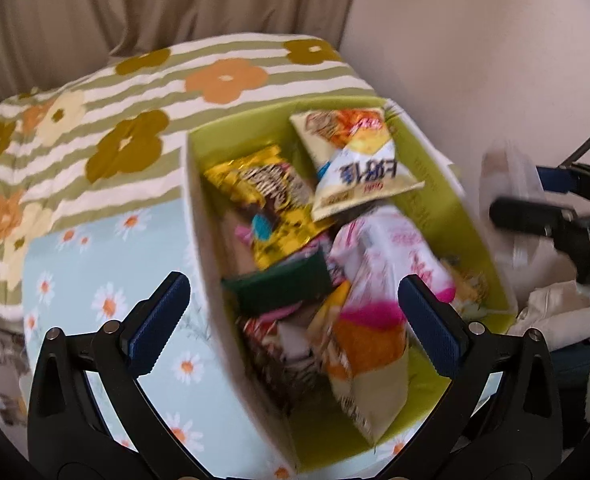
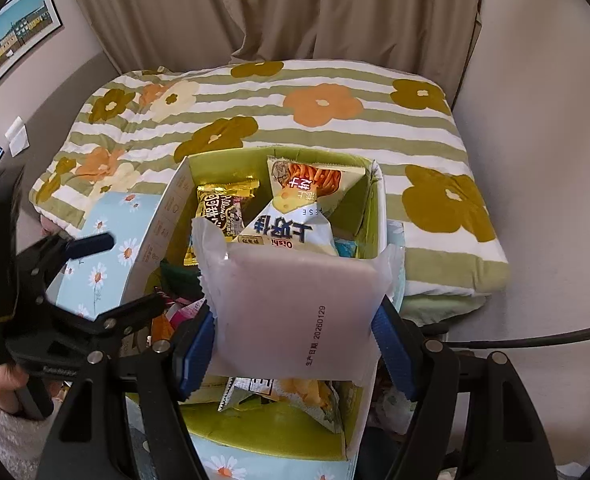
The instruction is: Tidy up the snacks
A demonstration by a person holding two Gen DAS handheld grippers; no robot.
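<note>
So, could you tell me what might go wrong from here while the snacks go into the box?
1. The right gripper holds the pale wrapped snack only at its side edges; it could slip before it is placed.
2. The green-lined box is already piled high, with the Oishi chip bag on top, so another packet may slide out.

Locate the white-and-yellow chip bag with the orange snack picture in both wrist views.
Left wrist: chip bag upper centre-right, leaning in the far end of the green-lined box, beside the gold packet.
Right wrist: chip bag at centre, just above the pale wrapper clamped in the right gripper.
Shared landmark: the gold packet, left of the bag in both.
</note>
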